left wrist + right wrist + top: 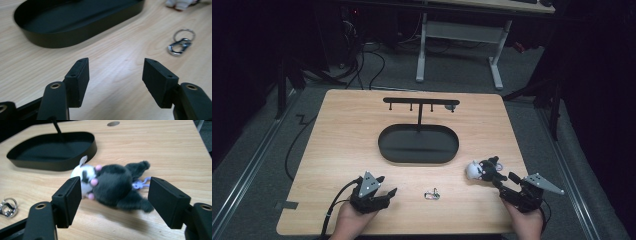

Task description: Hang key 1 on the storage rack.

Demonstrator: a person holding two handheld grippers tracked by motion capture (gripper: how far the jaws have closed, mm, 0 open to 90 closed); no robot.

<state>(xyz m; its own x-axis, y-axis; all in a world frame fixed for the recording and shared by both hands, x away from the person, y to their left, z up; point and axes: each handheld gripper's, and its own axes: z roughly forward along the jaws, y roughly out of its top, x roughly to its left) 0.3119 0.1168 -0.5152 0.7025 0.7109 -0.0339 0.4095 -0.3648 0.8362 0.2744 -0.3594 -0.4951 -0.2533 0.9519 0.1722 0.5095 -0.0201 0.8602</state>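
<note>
Right claw (115, 200) gapes wide around the plush toy (113, 185) (untouched) near the desk's (342, 150) right edge; left claw (116, 82) open, empty

Bare table (342, 145) lies open left of the black tray (418, 156); its hook stand (420, 104) blocks the middle.

We see a light wooden table (342, 130) with a black oval tray (418, 144) at its middle. From the tray's far side rises a thin black post (419, 117) bearing a horizontal bar with small hooks (421, 101). Near the table's front edge lies a silver key ring with a clasp (431, 194). Beyond the table, on grey carpet, stands a white-legged desk (494, 55) with black cables (377, 62) to its left.
</note>
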